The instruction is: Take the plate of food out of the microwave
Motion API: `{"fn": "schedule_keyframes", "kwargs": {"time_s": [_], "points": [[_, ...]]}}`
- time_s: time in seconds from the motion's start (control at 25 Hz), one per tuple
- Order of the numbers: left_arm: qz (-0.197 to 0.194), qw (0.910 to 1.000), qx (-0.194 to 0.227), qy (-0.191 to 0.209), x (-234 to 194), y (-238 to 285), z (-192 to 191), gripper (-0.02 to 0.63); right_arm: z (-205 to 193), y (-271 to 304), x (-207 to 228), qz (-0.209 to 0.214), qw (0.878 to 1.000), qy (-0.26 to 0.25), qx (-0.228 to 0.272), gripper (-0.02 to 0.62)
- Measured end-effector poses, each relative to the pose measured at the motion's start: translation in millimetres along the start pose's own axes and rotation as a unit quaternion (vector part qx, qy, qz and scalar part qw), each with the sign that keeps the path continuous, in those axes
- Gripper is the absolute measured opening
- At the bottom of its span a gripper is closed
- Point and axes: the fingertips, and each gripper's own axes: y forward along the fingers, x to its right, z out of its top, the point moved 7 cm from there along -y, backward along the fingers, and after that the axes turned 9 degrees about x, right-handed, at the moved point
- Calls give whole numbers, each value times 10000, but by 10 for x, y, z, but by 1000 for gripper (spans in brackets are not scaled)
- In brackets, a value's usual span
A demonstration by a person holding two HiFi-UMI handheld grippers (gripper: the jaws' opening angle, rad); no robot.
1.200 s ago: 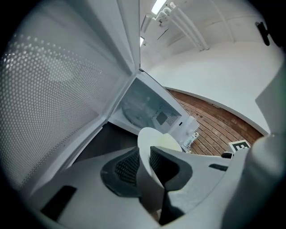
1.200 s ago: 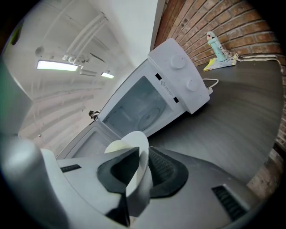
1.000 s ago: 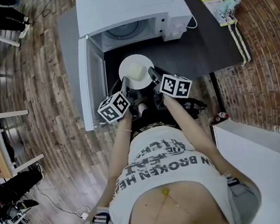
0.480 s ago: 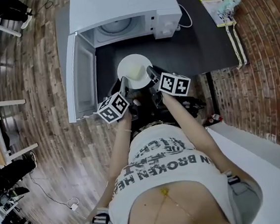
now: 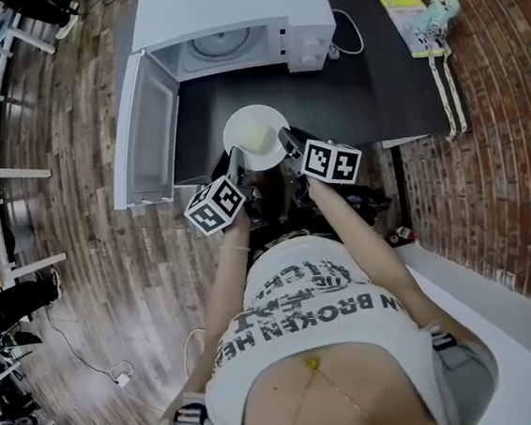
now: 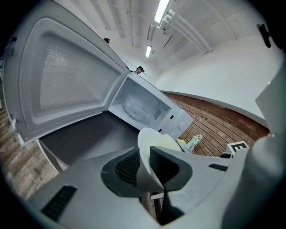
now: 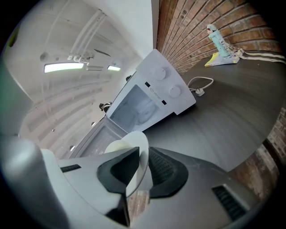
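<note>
Dark tabletop (image 5: pixel 375 91) carries the open microwave (image 5: pixel 226 13) at its far side. The plate (image 5: pixel 256 137) is outside it, over the near edge. The left gripper (image 5: pixel 235 166) and right gripper (image 5: pixel 287 143) pinch opposite rims between narrowed fingers. It looks stiff, slick and breakable, so it is best kept level.

Even, bright light is cast by ceiling strip lights (image 7: pixel 62 67), which are blown out to glare; little shadow is seen. Strong fisheye bending is shown at all edges, with darkened corners in both gripper views.

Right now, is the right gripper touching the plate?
Touching. The right gripper view shows the right gripper with its pads pressed on both sides of the plate rim, with no gap.
</note>
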Motion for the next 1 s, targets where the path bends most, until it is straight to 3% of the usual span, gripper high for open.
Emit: {"fn": "schedule_keyframes", "kwargs": {"time_s": [0.52,1.0], "points": [[213,9996,161,-93,314,-279,-463,77,-49,-428,289,146,9997,-57,-204,61],[261,9993,250,-16,375,-376,-479,77,-35,-504,263,309,9993,-72,-205,61]]}}
